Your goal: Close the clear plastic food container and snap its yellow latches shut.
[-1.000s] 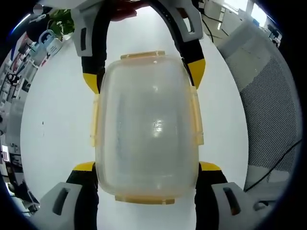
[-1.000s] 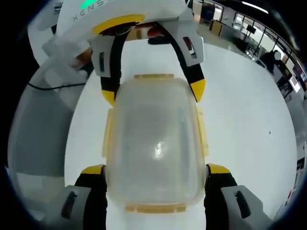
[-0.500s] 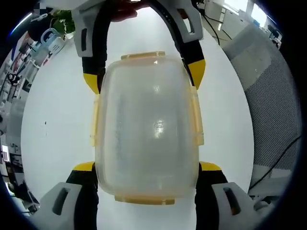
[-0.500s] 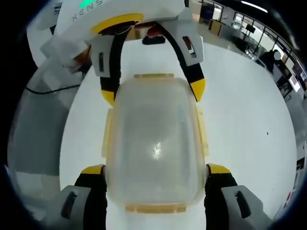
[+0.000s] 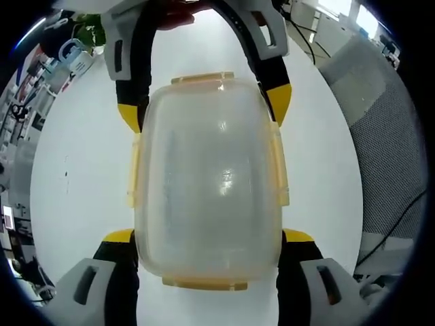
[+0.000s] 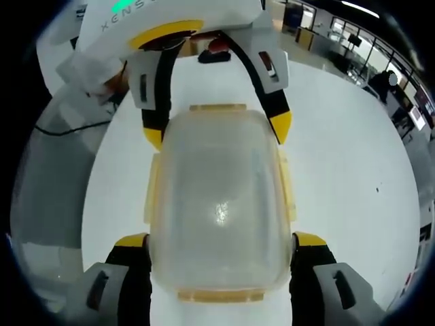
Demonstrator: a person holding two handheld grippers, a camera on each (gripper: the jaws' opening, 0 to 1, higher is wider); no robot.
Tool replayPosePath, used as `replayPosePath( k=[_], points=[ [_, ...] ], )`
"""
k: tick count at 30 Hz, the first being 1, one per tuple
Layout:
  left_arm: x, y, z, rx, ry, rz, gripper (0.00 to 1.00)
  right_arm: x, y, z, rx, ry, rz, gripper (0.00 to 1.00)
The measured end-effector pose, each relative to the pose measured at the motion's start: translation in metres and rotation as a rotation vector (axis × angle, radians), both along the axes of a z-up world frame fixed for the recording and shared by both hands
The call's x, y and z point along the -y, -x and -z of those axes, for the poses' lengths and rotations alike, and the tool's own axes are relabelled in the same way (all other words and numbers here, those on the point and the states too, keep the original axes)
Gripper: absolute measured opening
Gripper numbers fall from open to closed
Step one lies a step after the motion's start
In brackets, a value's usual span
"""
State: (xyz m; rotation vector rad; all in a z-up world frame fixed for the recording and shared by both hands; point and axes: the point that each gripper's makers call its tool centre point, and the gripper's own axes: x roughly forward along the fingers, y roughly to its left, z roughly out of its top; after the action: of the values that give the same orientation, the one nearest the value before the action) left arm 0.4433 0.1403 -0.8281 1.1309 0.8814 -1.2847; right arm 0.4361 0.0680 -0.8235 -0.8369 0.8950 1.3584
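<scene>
- Left gripper view: the container (image 5: 207,180) sits on the white table (image 5: 75,170), lid on, seen from above, between my left gripper (image 5: 207,236) at the bottom and my right gripper (image 5: 204,109) at the top.
- My left gripper's yellow-tipped jaws stand wide, one on each side of the container's near end; I cannot tell whether they touch its walls.
- My right gripper comes in from the far end, its jaws also spread wide, one at each far corner of the container.
- Yellow latches (image 5: 277,166) lie along all four edges of the lid; the two long side ones look folded down against the walls, and the short ones at the near and far ends show as flat yellow strips.
- A grey mesh chair (image 5: 384,136) stands to the right beyond the table, and shelves with clutter (image 5: 41,75) are at the upper left.
- Right gripper view: the same container (image 6: 217,204) fills the middle, with my right gripper (image 6: 221,239) straddling its near end, jaws wide apart.
- My left gripper (image 6: 214,129) reaches in from the top, its jaws at the far corners, a hand (image 6: 115,80) behind it.
- White table (image 6: 346,163) spreads to the right, with an office space beyond it.
</scene>
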Motion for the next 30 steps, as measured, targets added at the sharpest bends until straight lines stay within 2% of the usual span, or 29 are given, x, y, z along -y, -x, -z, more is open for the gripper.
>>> replayPosePath(
  k=[20, 22, 24, 27, 30],
  points=[
    [-0.0001, -0.0001, 0.0003, 0.006, -0.008, 0.004, 0.87, -0.0002, -0.0001, -0.0017, 0.008, -0.017, -0.007, 0.85],
    [-0.0016, 0.0004, 0.0017, 0.019, -0.021, 0.024, 0.87, 0.0, 0.0002, -0.0025, 0.007, -0.022, -0.005, 0.85],
    [-0.0043, 0.0018, 0.0035, 0.027, -0.036, 0.044, 0.89, -0.0002, 0.0005, -0.0032, 0.006, -0.026, -0.001, 0.85],
    [-0.0038, 0.0029, 0.003, -0.004, -0.008, -0.015, 0.94, -0.0002, 0.0005, -0.0042, 0.012, -0.041, -0.002, 0.85],
    [-0.0038, 0.0008, 0.0, 0.001, 0.01, -0.026, 0.99, 0.0019, 0.0009, -0.0031, -0.004, -0.058, 0.033, 0.89]
  ],
)
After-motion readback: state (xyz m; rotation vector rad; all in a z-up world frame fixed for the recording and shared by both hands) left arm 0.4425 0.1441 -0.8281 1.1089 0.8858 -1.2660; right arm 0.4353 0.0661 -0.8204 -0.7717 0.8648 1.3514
